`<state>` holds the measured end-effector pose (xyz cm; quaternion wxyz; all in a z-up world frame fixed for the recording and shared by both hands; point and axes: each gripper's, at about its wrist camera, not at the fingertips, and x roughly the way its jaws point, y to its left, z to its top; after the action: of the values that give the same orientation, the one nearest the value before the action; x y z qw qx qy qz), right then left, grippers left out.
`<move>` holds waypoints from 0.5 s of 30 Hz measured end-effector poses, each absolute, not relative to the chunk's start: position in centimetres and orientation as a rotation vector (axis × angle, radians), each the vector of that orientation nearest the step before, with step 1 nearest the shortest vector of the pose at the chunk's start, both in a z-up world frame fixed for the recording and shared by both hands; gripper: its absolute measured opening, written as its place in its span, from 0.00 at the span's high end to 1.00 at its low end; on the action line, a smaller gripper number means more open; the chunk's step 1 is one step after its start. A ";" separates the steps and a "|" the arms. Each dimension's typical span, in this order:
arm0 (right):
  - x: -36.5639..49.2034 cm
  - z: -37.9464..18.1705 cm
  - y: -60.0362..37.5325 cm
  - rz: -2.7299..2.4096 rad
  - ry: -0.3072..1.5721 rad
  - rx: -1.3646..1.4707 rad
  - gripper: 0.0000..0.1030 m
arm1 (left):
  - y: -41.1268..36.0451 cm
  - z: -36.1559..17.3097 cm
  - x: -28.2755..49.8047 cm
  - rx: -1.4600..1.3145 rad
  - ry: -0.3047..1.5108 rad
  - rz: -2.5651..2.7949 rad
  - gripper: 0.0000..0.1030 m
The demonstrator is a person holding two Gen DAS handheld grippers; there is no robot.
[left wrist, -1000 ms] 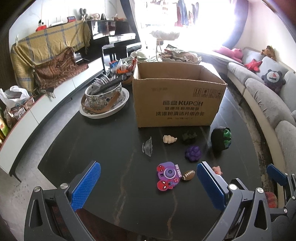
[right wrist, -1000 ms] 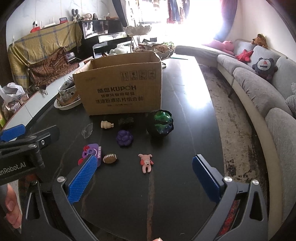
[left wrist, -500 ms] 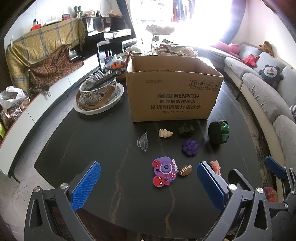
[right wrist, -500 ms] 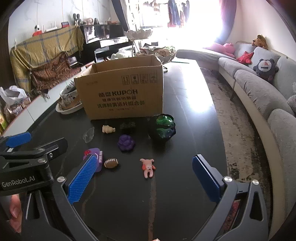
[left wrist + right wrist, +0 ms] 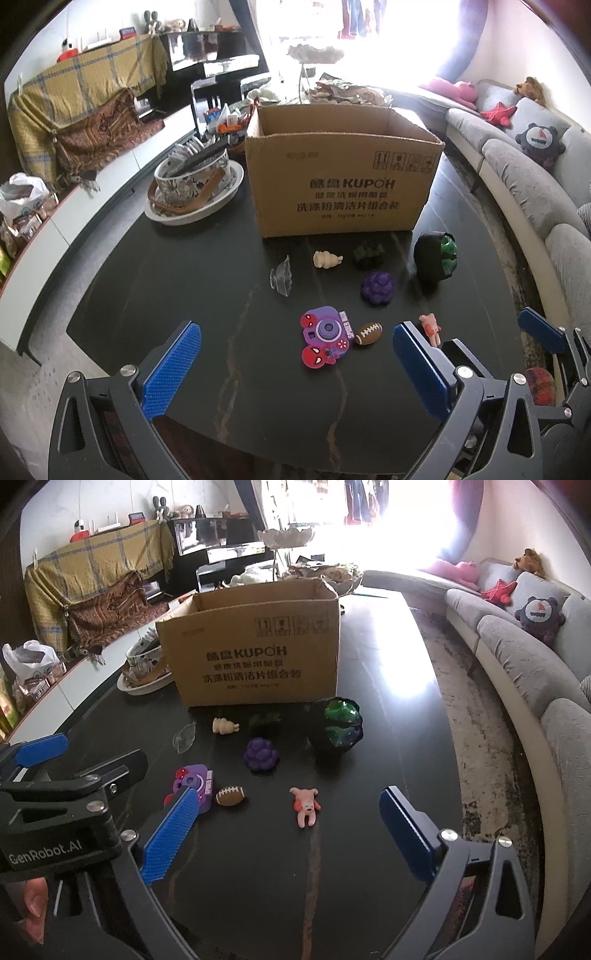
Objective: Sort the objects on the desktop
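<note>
Hovering over dark table (image 5: 388, 657), right gripper (image 5: 288, 834) jaws wide, just closing slightly, nothing between; pink toy (image 5: 306, 805) ahead, cardboard box (image 5: 258, 653) beyond. Left gripper (image 5: 295, 365) spread, empty. Grey sofa (image 5: 517, 657) right.

On the front of the cardboard box (image 5: 343, 192) I can read "KUPOH" in dark print, with lines of Chinese characters beneath it that I cannot make out reliably. A row of small handling symbols sits near its upper right corner. From the right wrist view, the black body of the left gripper (image 5: 55, 834) carries white lettering, "GenRobot.AI". The purple camera-shaped toy (image 5: 325, 339) has a small strip of white lettering along one edge, too small for me to read.
</note>
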<state>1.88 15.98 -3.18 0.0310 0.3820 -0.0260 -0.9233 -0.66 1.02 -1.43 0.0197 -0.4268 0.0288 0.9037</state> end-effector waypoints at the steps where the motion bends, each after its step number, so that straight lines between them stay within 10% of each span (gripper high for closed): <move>1: 1.9 -3.2 15.9 -2.841 -0.080 1.181 0.08 | 1.0 -1.5 -0.6 -1.329 0.080 2.803 0.00; 15: 1.6 -3.4 16.1 -2.799 -0.110 1.192 0.11 | 1.0 -1.8 -0.3 -1.340 0.045 2.837 0.00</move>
<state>1.58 16.10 -3.42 0.0485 0.3912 -0.0359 -0.9183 -0.33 1.01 -1.82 0.0018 -0.4272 0.0143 0.9040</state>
